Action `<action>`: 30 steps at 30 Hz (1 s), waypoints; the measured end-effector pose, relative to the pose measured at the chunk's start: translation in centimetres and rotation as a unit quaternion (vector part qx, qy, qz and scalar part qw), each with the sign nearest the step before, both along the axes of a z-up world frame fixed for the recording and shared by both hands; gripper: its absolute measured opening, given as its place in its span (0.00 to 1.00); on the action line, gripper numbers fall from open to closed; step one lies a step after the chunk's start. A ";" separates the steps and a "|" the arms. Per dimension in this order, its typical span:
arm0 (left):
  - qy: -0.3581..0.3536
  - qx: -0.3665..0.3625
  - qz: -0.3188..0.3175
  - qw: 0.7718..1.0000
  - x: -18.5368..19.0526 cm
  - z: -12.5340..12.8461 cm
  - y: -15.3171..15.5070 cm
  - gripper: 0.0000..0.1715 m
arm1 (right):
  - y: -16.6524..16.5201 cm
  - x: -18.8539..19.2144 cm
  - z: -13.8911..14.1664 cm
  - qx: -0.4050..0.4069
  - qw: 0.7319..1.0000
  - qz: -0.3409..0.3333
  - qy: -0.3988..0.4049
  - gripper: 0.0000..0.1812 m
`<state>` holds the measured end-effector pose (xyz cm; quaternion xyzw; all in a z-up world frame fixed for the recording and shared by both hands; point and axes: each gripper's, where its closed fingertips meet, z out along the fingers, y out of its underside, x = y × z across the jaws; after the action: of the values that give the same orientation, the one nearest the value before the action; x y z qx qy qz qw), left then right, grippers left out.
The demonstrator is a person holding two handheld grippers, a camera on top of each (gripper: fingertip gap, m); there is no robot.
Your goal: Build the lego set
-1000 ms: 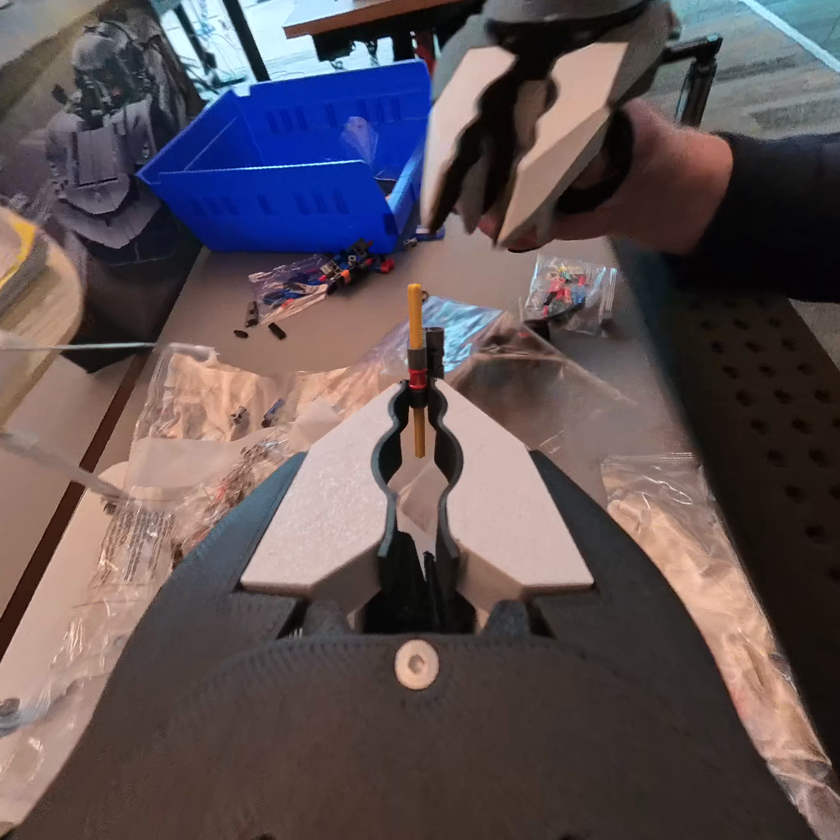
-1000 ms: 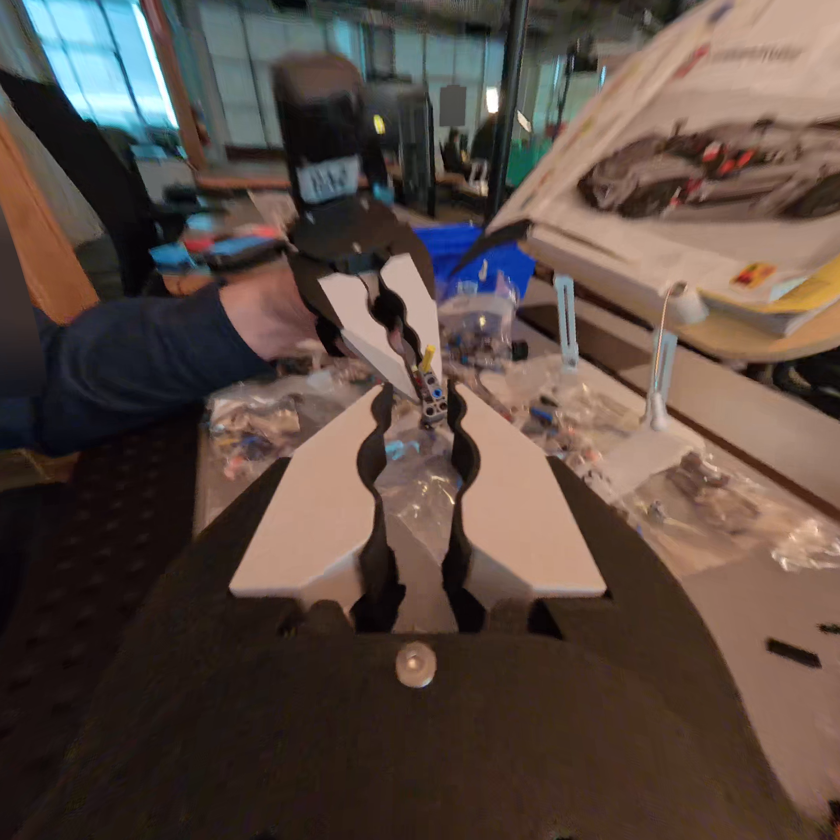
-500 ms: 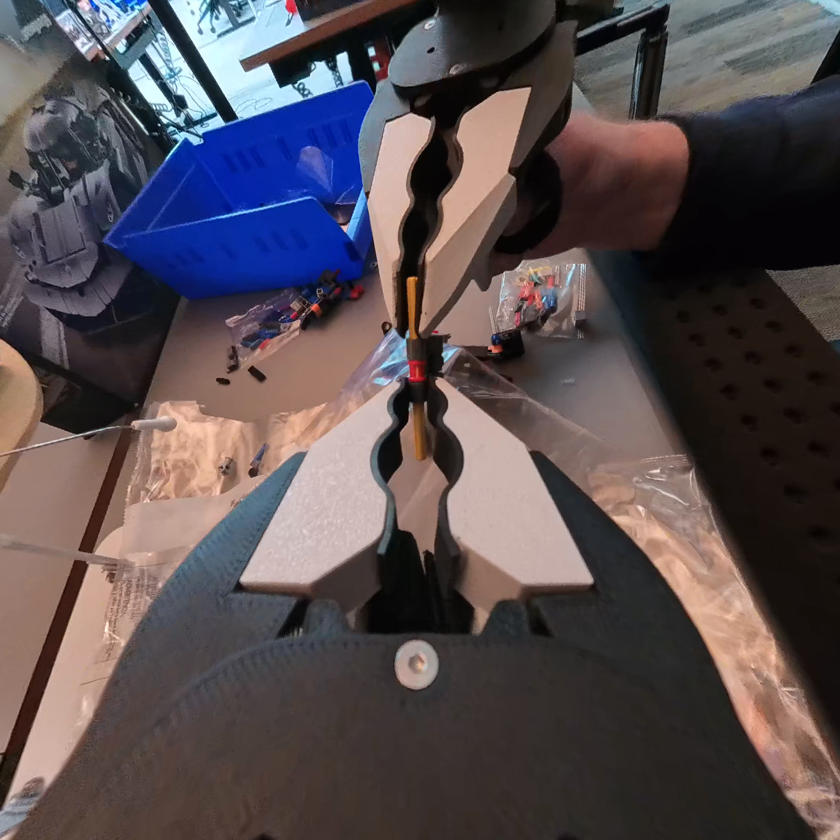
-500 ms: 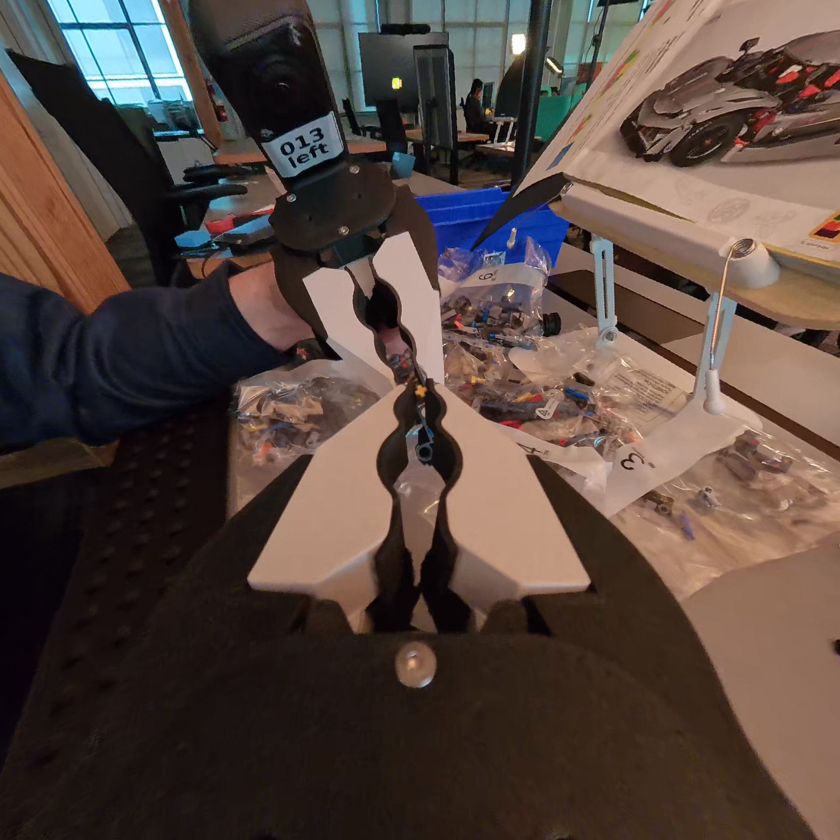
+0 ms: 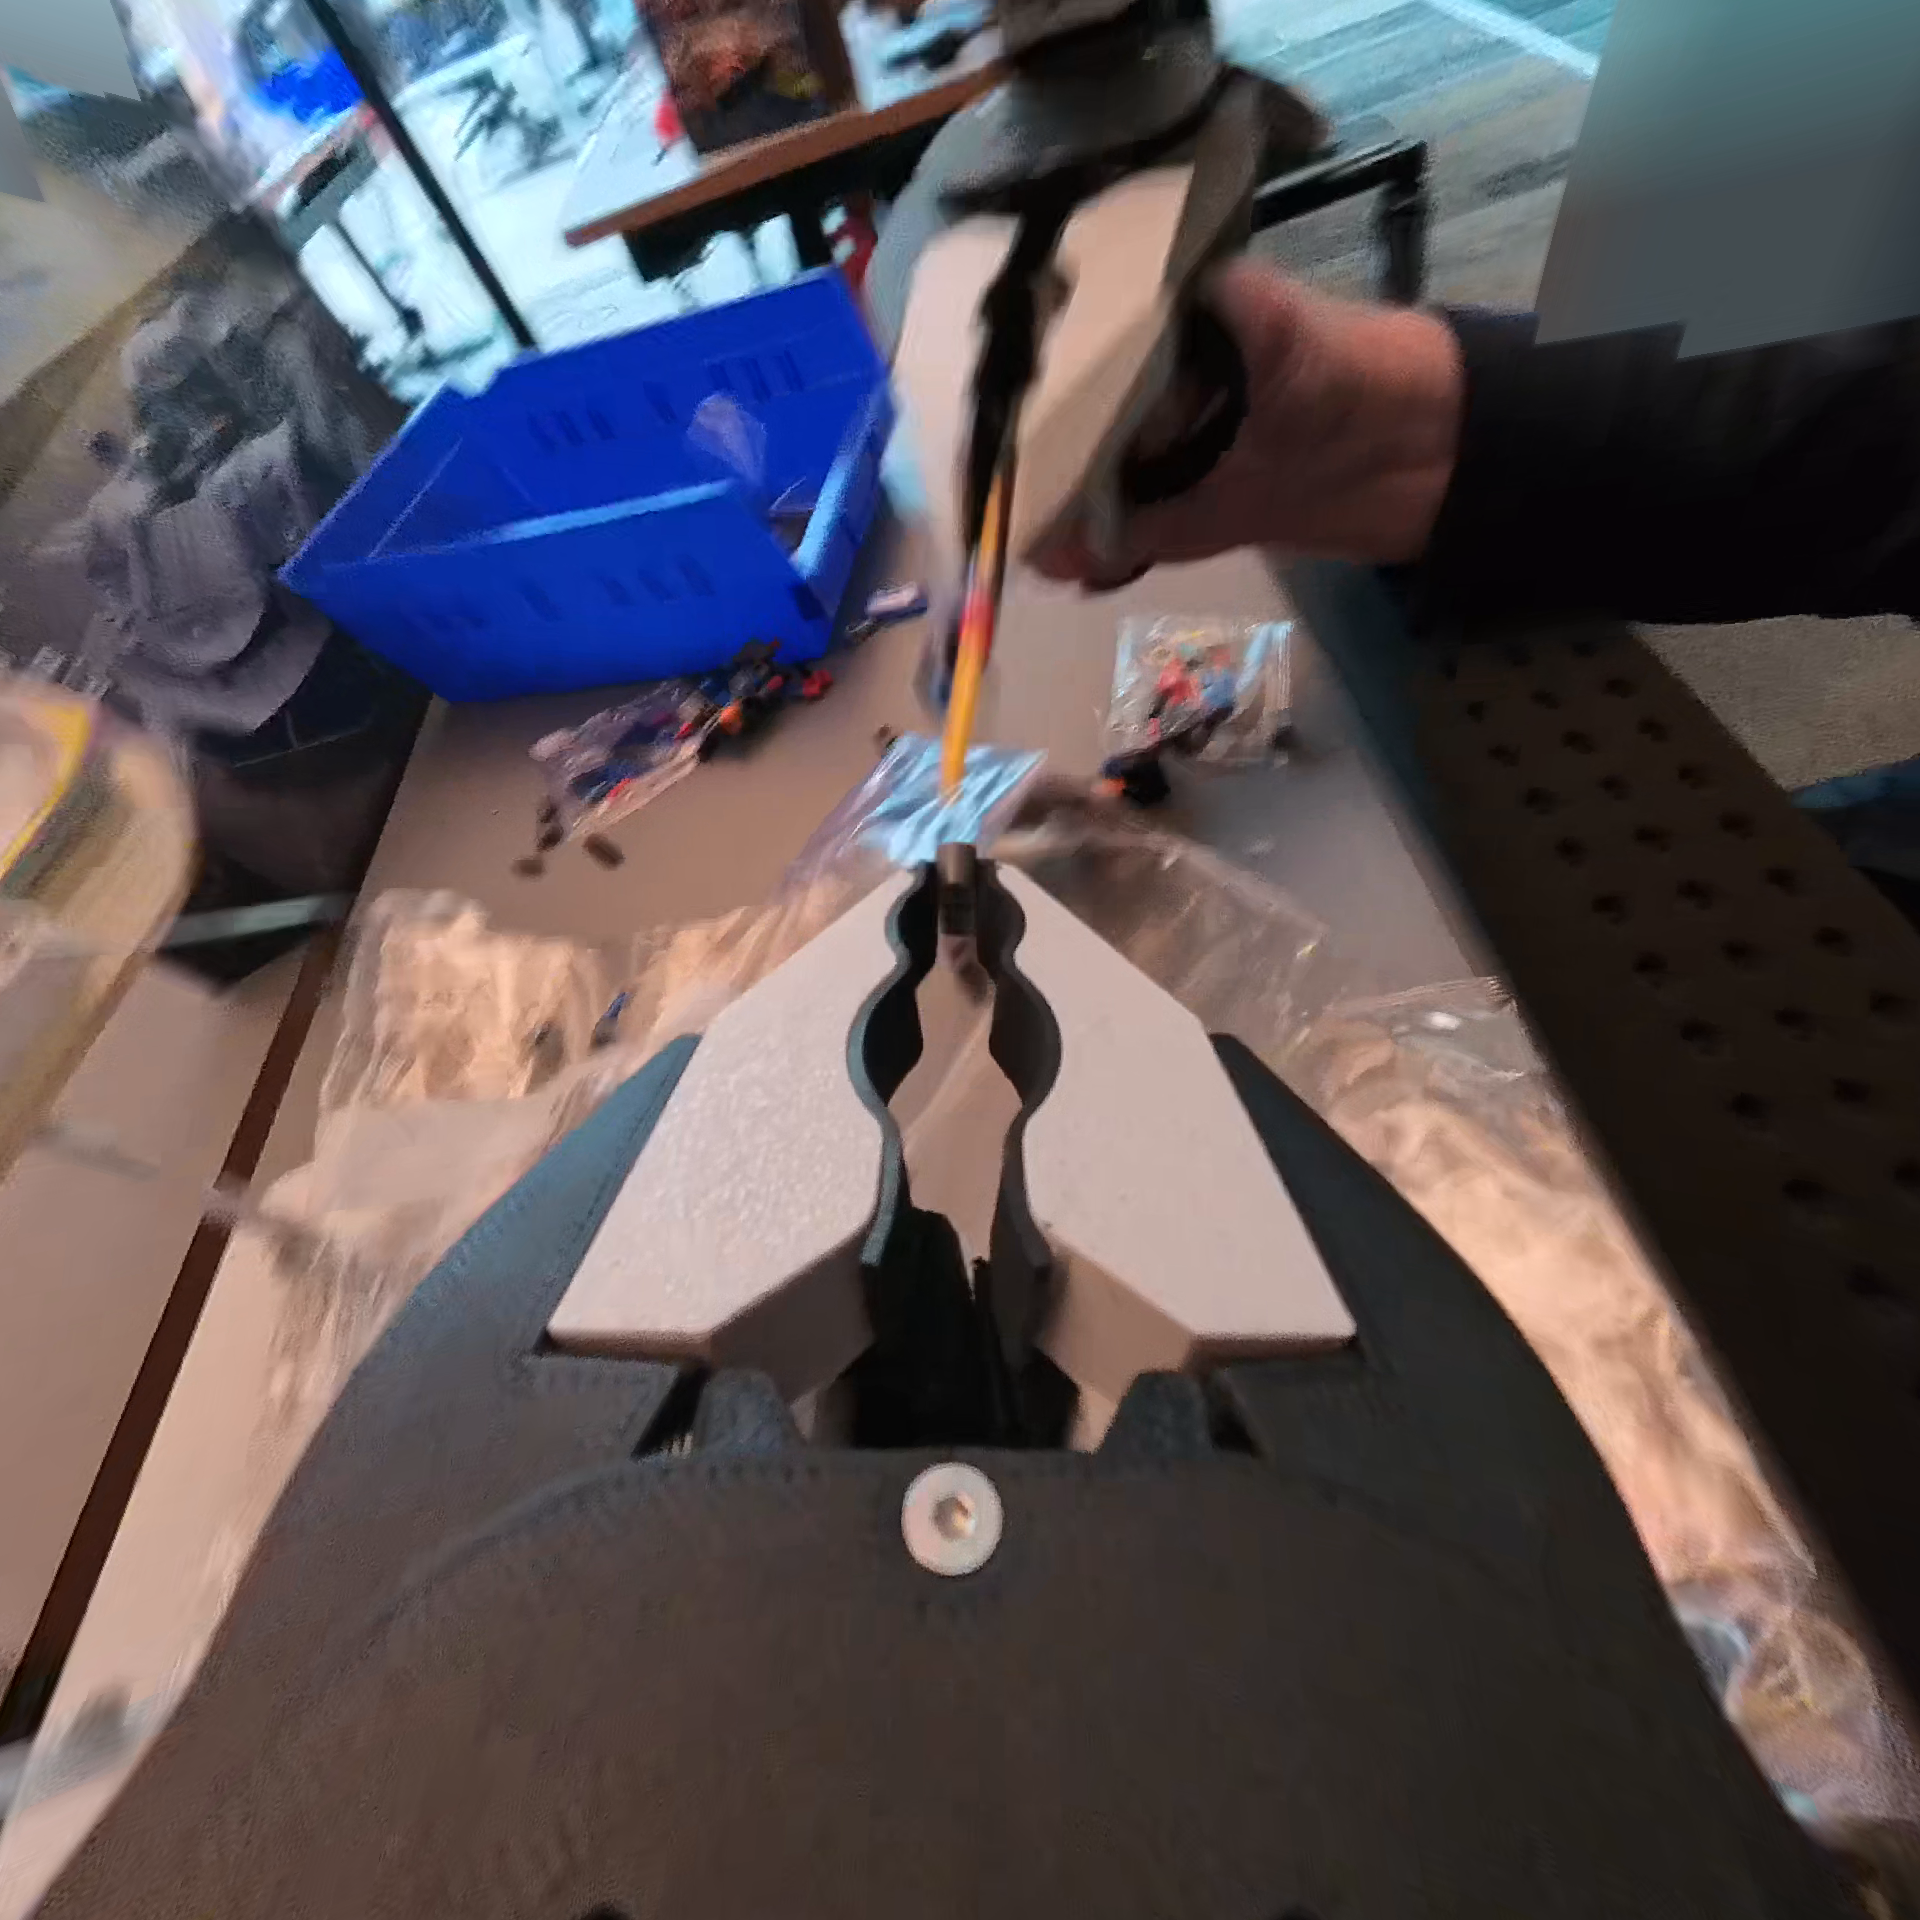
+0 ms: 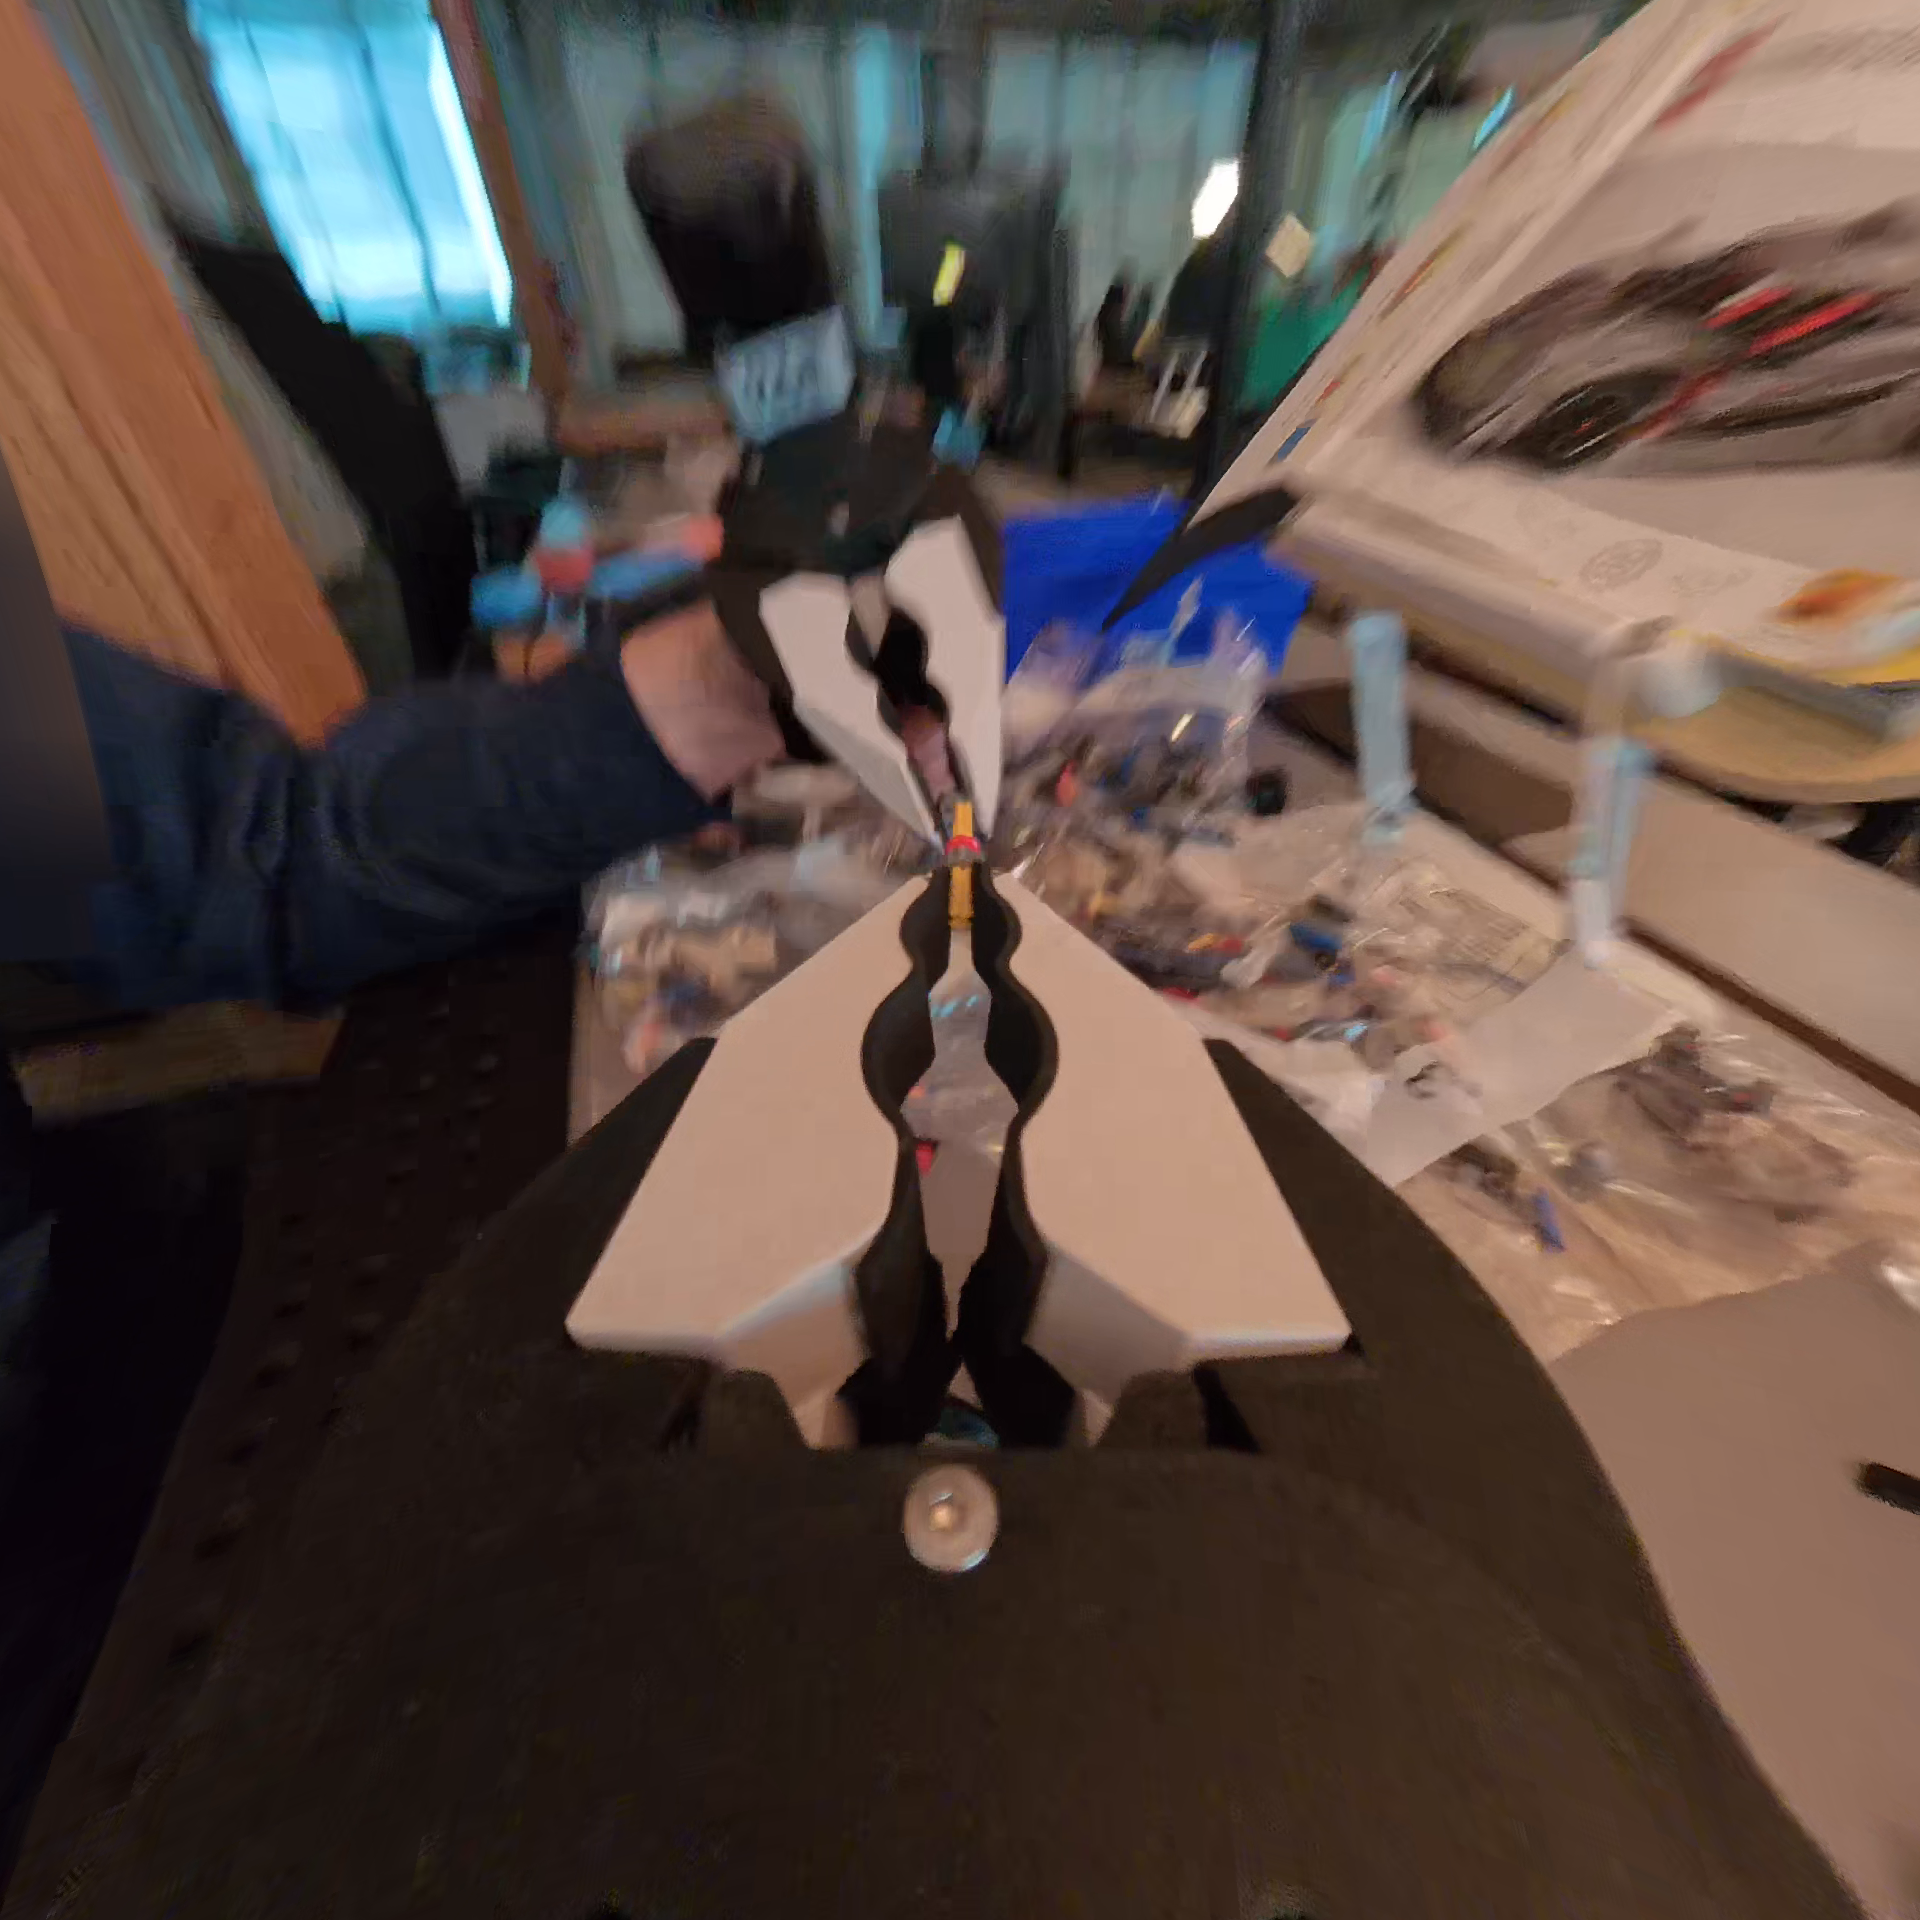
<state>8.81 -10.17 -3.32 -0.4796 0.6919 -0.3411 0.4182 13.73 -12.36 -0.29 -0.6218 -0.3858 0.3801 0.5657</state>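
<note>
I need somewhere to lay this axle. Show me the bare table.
Bare table runs between the bin and the front bags, with a few loose pins on it. Right of the right claw, which holds the axle, a grey patch holds one pin. The bag heap below the booklet is crowded.

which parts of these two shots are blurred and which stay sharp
Left wrist view: the left gripper and its fingers are sharp, while the right gripper, yellow axle, blue bin and plastic bags smear with motion. Right wrist view: the right gripper's own fingers are crisp; the instruction booklet and background are streaked.
</note>
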 end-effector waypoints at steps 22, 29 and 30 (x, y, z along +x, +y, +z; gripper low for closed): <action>-0.048 -0.120 0.003 0.992 -1.5 0.3 1.8 0.04 | -1.7 2.8 -1.4 -0.046 0.997 0.064 0.005 0.01; -0.044 -0.115 -0.057 0.991 -0.9 1.4 -1.4 0.04 | -1.5 3.3 -1.5 -0.043 0.998 0.051 0.004 0.01; -0.051 -0.114 -0.069 0.990 -0.7 1.9 -2.0 0.04 | -1.4 3.8 -1.1 -0.037 0.998 0.044 0.012 0.01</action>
<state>8.13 -12.17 -1.45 -0.4570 0.6578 -0.4696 0.3714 17.48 -13.77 -1.41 -0.6204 -0.3917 0.4262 0.5292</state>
